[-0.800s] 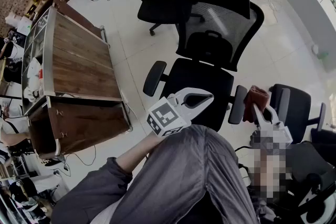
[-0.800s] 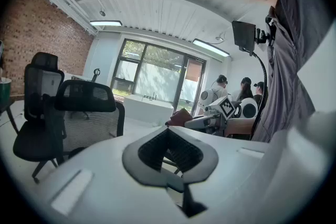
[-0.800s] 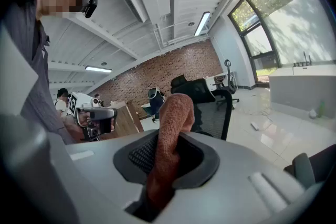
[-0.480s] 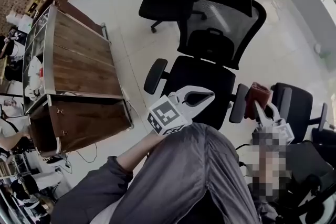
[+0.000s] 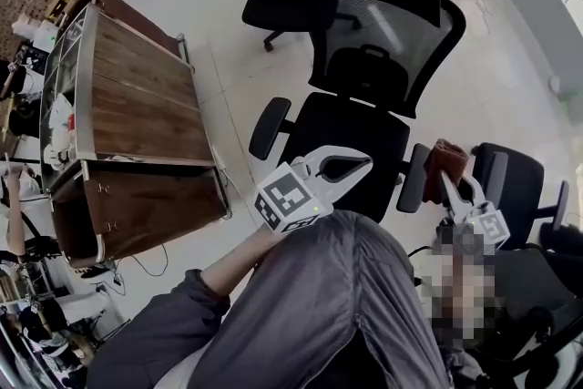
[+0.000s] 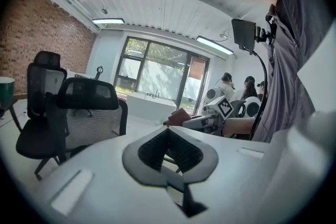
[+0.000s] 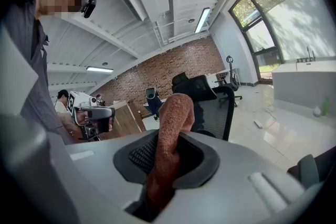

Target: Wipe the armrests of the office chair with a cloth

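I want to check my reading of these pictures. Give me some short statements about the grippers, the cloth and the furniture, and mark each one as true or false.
1. The right gripper is shut on a cloth. True.
2. The left gripper also holds a cloth. False: its jaws are together with nothing between them.
3. The cloth is blue. False: it is reddish brown.
4. In the head view, a wooden table stands to the left of the chair. True.
5. The cloth lies on the chair's seat. False: the gripper holds it up beside the armrest on the right of the head view.
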{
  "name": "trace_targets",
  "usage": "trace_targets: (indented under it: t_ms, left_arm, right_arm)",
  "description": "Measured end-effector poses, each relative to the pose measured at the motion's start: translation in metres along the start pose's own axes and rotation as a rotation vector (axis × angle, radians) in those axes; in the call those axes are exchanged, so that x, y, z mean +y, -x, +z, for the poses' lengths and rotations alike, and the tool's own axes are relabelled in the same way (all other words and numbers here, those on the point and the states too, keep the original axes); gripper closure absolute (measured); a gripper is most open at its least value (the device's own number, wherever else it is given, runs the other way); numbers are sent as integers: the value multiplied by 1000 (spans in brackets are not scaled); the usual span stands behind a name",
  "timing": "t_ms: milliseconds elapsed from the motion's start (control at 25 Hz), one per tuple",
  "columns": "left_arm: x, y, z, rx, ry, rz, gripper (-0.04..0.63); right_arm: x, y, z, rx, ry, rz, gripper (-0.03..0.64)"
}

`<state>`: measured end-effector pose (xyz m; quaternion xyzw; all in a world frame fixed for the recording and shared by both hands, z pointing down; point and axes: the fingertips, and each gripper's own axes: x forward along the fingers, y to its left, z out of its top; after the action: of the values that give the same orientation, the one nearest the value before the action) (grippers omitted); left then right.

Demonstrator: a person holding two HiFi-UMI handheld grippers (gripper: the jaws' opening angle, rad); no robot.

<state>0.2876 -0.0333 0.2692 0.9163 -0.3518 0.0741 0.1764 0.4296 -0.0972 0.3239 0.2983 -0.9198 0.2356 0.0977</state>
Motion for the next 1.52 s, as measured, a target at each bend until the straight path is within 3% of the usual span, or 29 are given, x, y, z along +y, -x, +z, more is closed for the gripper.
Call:
trace_targets:
  t_ms: [200, 400, 680, 960, 1200, 1520]
  left_arm:
    - [3, 5, -1, 3, 10, 10, 580]
    - [2, -2, -4, 13, 35, 25, 580]
    - [0, 2, -15, 61, 71, 59, 580]
    - [8, 12, -59, 148, 107, 126, 580]
    - [4, 26, -73, 162, 141, 140, 580]
    - [-6, 27, -81, 164, 139, 89, 580]
  right_arm:
    - [-5, -7, -8, 10, -7, 0, 552]
    - [-43, -14, -35, 78, 13, -31, 552]
    - [-130, -65, -115, 298, 70, -77, 552]
    - [-167, -117, -193, 533, 200, -62, 553]
    - [-155, -115, -244, 688, 308, -38, 552]
    - [-76, -54, -296, 716, 245, 28, 552]
